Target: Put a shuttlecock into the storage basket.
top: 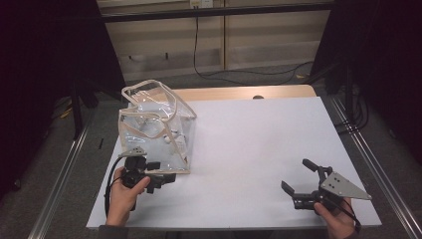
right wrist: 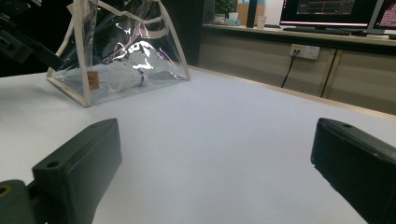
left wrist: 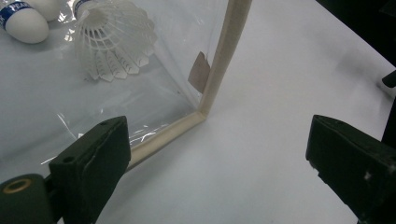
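High view. The bag (top: 155,130) is standing upright near the left edge of the counter (top: 249,149), toward its near-left part, its top gaping open. The left hand-held gripper (top: 158,180) is lying just beside the bag's near bottom edge, close to the near right corner; whether it is touching, I cannot tell. The right hand-held gripper (top: 297,178) is sitting near the counter's near right corner, well apart from the bag, jaws spread wide and holding nothing. A broad bare stretch of counter is lying open between the two, and more behind, up to the far edge.

Left gripper view. The jaws are standing wide apart, pinching nothing. The bag's cream-trimmed bottom corner (left wrist: 201,114) is lying between them and a little ahead; the trim is running down toward the left jaw and passing just beside it. A shuttlecock (left wrist: 116,42) is resting inside the bag, with white cork ends (left wrist: 25,23) next to it. Bare counter is opening to the right.

Right gripper view. The jaws are spread wide over bare counter. The bag (right wrist: 119,51) is standing far off at upper left, a shuttlecock (right wrist: 123,74) lying inside.
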A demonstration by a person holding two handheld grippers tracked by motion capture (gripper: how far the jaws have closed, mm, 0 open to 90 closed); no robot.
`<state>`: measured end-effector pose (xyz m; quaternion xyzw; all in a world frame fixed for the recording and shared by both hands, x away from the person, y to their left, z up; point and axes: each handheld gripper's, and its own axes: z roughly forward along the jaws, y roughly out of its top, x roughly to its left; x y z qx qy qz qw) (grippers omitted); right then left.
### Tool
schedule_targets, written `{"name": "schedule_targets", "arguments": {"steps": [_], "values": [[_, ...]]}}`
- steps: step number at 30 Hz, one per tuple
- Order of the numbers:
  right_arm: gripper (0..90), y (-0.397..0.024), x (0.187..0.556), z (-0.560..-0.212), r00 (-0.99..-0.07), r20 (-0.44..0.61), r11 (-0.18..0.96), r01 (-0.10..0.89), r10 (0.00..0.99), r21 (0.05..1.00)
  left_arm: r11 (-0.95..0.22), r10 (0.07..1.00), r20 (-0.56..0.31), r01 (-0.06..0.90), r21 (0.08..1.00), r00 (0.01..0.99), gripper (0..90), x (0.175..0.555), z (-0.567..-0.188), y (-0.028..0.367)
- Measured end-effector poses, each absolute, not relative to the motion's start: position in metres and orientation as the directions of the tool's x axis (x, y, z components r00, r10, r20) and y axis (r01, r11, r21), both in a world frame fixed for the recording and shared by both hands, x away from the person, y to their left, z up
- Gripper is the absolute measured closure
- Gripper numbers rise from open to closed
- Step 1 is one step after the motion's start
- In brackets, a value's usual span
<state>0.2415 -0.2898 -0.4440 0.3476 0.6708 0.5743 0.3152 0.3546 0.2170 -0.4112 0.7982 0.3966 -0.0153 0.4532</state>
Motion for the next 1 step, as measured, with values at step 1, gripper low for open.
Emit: {"name": "schedule_targets", "arguments": {"steps": [1], "values": [[1.6, -0.29, 0.2414, -0.4441, -0.559, -0.022, 0.098, 0.107, 0.829, 0.989, -0.275, 0.617, -0.387, 0.648, 0.71, 0.685, 6.8, 0.3546, -0.4112, 0.2171]]}}
